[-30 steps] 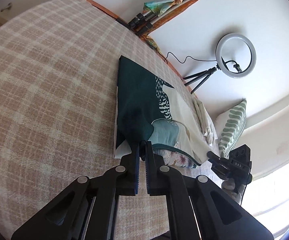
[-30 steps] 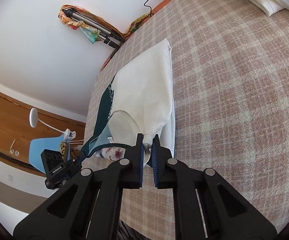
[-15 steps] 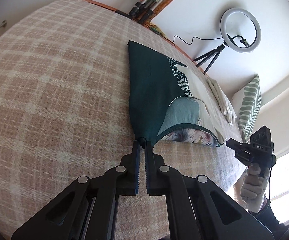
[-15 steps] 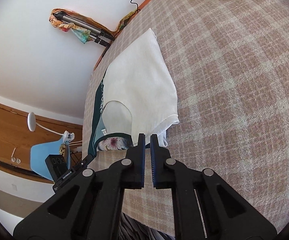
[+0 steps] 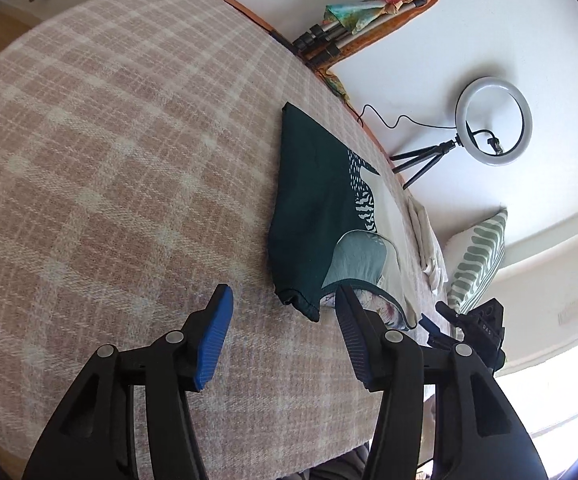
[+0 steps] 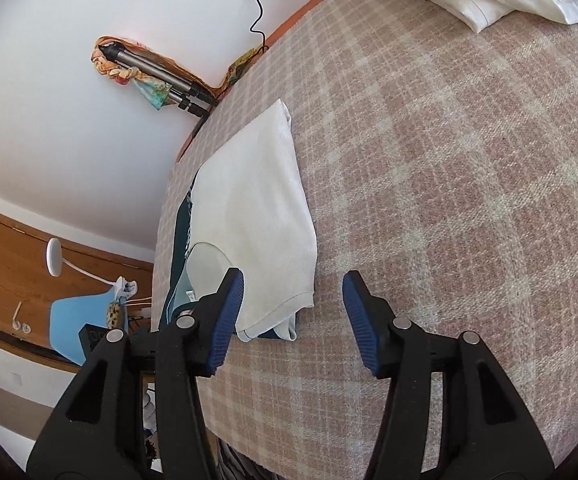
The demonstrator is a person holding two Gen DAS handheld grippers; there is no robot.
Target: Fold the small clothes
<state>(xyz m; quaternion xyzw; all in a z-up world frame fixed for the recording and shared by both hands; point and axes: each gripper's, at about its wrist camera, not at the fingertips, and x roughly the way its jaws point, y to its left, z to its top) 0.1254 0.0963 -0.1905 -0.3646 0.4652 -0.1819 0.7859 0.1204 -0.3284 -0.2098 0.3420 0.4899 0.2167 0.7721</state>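
Lying flat on the plaid blanket (image 5: 109, 160), the folded shirt (image 5: 313, 208) sits just beyond both grippers. Left gripper (image 5: 285, 300) and right gripper (image 6: 293, 284) fingers are opening, spread apart, gripping nothing; the shirt's near edge lies between them, untouched.

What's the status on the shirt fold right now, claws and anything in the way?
Left claw and right claw opening, nothing between the pads. Shirt lies folded flat on the plaid blanket. Nothing in the way.
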